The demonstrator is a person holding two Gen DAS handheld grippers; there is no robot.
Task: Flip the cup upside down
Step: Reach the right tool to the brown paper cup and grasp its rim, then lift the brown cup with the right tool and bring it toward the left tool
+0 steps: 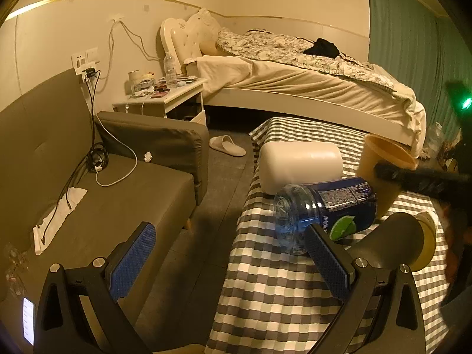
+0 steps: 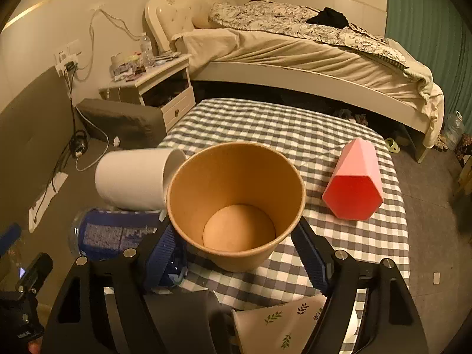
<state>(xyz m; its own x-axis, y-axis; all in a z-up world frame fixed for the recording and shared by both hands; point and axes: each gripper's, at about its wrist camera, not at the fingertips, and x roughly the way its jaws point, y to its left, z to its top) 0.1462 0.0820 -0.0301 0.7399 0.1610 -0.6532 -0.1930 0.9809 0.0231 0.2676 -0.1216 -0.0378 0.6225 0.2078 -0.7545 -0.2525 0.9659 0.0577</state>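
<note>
A brown paper cup [image 2: 236, 203] is tilted with its open mouth toward the right wrist camera, over the checked tablecloth [image 2: 295, 129]. My right gripper [image 2: 236, 250] is shut on the cup, one blue pad [image 2: 160, 261] on each side. In the left wrist view the cup [image 1: 380, 168] shows at the right, with a dark finger of the right gripper across it. My left gripper [image 1: 227, 259] is open and empty at the table's left edge, near a lying blue-labelled plastic bottle [image 1: 324, 209].
A white cup [image 2: 132, 177] lies on its side left of the brown cup. A pink faceted container [image 2: 354, 185] lies at the right. A leaf-printed paper cup [image 2: 280, 321] and a dark cylinder [image 1: 392, 242] lie near the front. A sofa [image 1: 88, 177] stands left, a bed [image 1: 295, 73] behind.
</note>
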